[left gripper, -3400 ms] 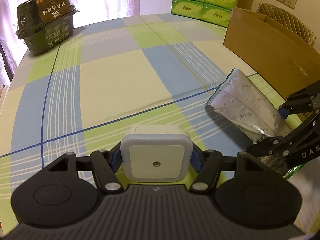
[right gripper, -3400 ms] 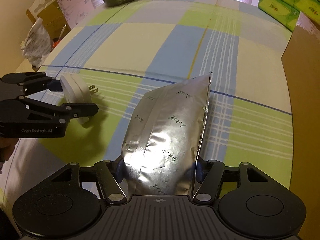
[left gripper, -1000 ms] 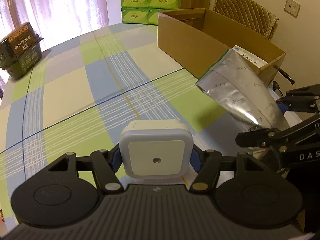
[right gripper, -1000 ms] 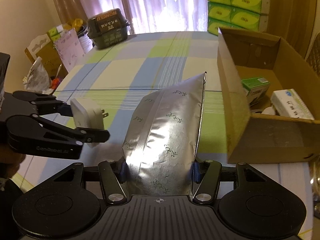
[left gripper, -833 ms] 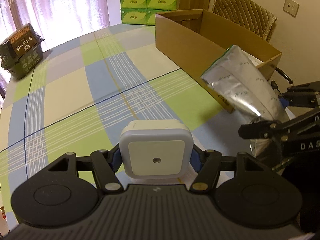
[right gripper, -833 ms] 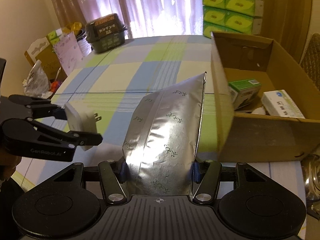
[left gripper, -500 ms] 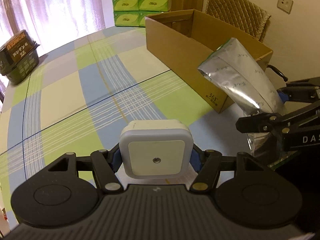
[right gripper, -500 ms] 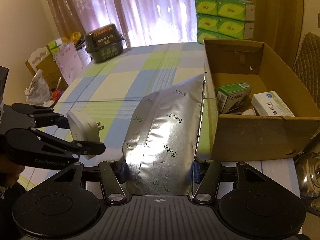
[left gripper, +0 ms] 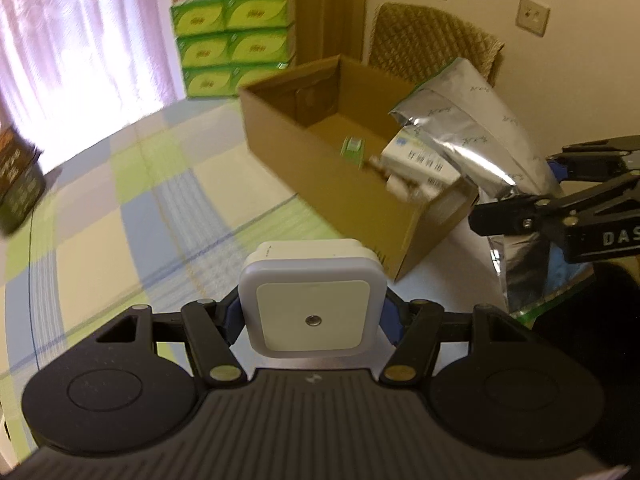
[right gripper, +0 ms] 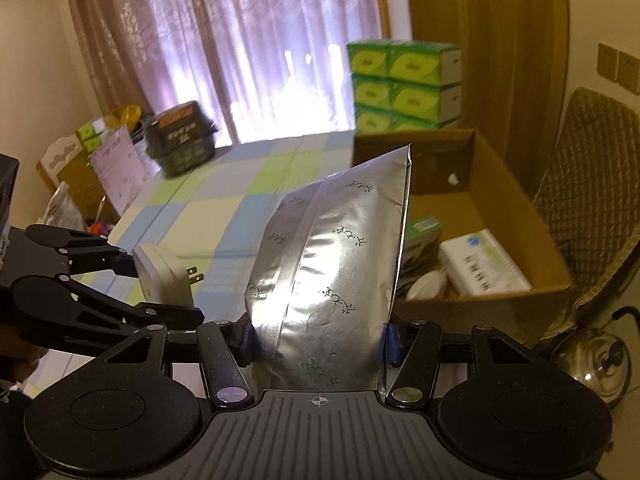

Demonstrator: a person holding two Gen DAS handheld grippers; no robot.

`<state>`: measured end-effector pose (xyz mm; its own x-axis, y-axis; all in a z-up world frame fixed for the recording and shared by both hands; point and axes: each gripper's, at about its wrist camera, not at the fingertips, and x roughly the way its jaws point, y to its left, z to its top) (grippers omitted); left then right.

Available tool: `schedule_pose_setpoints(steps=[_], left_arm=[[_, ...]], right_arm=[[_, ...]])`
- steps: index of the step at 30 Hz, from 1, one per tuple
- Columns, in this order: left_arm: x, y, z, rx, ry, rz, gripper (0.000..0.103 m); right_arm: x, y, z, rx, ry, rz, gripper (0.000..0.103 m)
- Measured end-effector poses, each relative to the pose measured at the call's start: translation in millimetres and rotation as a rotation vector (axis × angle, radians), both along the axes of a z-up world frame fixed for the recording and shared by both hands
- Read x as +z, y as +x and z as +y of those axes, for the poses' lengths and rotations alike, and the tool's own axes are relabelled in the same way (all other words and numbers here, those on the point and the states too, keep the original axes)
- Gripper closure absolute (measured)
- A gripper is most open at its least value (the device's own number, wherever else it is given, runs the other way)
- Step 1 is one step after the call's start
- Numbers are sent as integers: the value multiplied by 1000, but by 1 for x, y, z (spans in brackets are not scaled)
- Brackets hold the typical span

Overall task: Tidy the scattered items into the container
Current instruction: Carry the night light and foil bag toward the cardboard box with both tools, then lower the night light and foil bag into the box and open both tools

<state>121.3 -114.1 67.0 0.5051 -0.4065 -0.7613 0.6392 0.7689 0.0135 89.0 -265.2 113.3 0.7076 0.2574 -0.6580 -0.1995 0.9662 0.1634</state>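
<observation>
Both tools are loaded and carried up off the checked blue, green and cream counter (left gripper: 120, 216), heading for the open brown cardboard box (left gripper: 320, 184) that stands at the counter's far right corner. The left gripper (left gripper: 312, 316) has its fingers closed on a square white plug-in night light with rounded corners (left gripper: 313, 304), face toward the camera and prongs pointing away; from the right wrist view it hangs to the left of the box, over the counter. The right gripper (right gripper: 318, 338) is clamped on the lower part of a crinkled silver foil pouch with small green print (right gripper: 336, 264), whose sealed top corner stands upright and reaches over the box's near left side. Inside the box lie a white carton with blue print (right gripper: 484, 262), a small green and white carton (right gripper: 420, 236) and something pale and rounded I cannot identify. To do this step well, I would bring the pouch in first, since it is closer: carry it well past the wall until it is over the bare cardboard floor at the far end, tip it flat, and only then part the fingers, because a pouch released upright may catch on the rim or flop outside. The night light should wait its turn, then go in low with the prongs kept off the cartons.
</observation>
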Motion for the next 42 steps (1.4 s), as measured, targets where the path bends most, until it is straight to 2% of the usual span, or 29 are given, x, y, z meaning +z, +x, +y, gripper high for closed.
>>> schedule_pose_setpoints(steps=[10,18,22,32,42], left_arm=[[36,26,-64,-115,-28,-44,42],[35,49,-105,-175,-36,-35,42],[31,57,-121,-239,-53,-41,42],[7,74,-156,-353,67,-75,42],[-2,82,-167,-426,117,-93,42]], right_arm=[[26,43,-51,-26,-67,-23,43],[26,82,-89,-29,-109,9,43],[23,98,-99,-10,-131,27,43],[10,123,-108,26,-172,65,43],[0,140,-110,48,-186,86,43]])
